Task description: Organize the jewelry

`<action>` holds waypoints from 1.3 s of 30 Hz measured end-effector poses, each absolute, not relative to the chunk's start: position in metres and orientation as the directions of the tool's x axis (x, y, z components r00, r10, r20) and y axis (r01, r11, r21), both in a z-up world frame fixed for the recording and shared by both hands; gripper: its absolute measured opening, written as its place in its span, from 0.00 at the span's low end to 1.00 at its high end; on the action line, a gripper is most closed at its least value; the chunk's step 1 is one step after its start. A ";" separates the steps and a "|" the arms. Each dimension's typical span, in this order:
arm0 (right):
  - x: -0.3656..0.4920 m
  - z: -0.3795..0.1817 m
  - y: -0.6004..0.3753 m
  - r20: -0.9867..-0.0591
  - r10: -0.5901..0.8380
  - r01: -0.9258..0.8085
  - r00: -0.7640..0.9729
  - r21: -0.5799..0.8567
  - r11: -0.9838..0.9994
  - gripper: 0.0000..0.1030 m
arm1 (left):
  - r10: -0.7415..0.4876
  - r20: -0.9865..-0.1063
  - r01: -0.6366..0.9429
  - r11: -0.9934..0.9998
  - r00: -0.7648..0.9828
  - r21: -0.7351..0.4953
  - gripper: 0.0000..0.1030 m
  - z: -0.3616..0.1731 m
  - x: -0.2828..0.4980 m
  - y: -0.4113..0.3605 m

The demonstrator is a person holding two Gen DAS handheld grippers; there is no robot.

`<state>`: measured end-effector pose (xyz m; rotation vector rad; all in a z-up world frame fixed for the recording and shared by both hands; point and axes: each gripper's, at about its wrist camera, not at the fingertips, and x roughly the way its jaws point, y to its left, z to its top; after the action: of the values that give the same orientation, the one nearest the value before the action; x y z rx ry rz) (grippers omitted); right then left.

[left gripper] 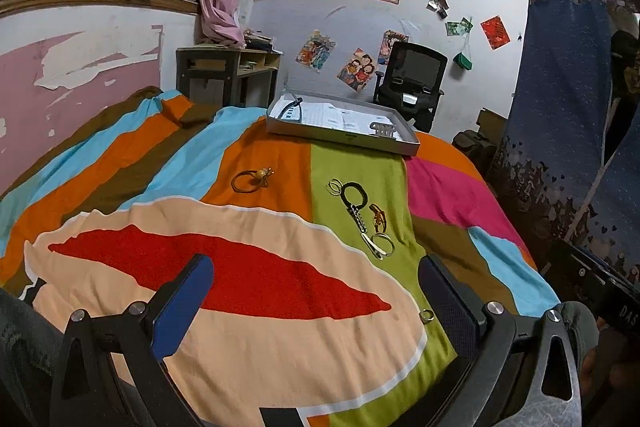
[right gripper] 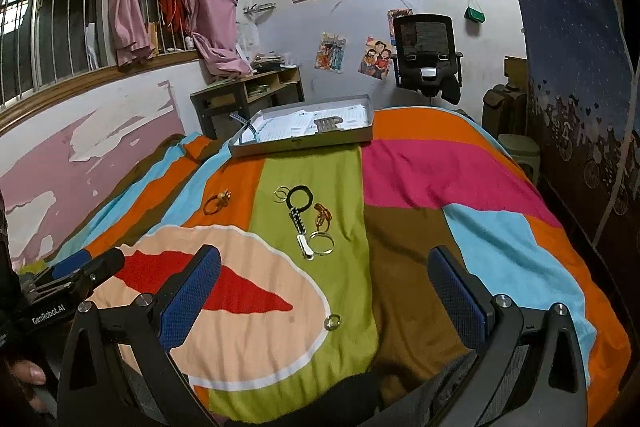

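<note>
Both tools (left gripper: 316, 299) (right gripper: 324, 291) agape over scattered jewelry (left gripper: 362, 215), perhaps keychains

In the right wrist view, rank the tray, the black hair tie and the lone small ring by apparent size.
1. Tray, by far the largest, though it lies farthest off.
2. Black hair tie.
3. Lone small ring, the smallest, even though it lies nearest the camera.

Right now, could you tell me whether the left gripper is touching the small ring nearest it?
Apart: the right wrist view shows the small ring alone on bedspread, the left gripper far off.
</note>
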<state>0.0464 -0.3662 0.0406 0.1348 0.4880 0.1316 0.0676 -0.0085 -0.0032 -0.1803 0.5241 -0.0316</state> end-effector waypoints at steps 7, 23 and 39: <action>0.066 0.041 -0.361 -0.465 0.167 -0.099 0.869 0.168 0.981 0.99 | -0.064 -0.519 -0.037 0.983 0.852 -0.181 1.00 -0.001 0.084 -0.003; 0.190 0.033 -0.327 -0.487 0.257 -0.193 0.835 0.179 0.965 0.99 | -0.022 -0.579 -0.057 0.991 0.815 -0.118 1.00 0.012 0.192 0.024; 0.339 -0.029 -0.265 -0.654 0.293 -0.276 0.697 0.132 0.952 0.99 | 0.079 -0.671 -0.131 0.991 0.738 -0.027 1.00 -0.063 0.336 0.079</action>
<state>0.3392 -0.2652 -0.0287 0.0237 0.7335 0.3173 0.3358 0.0792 -0.0626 -0.0740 0.7325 0.1153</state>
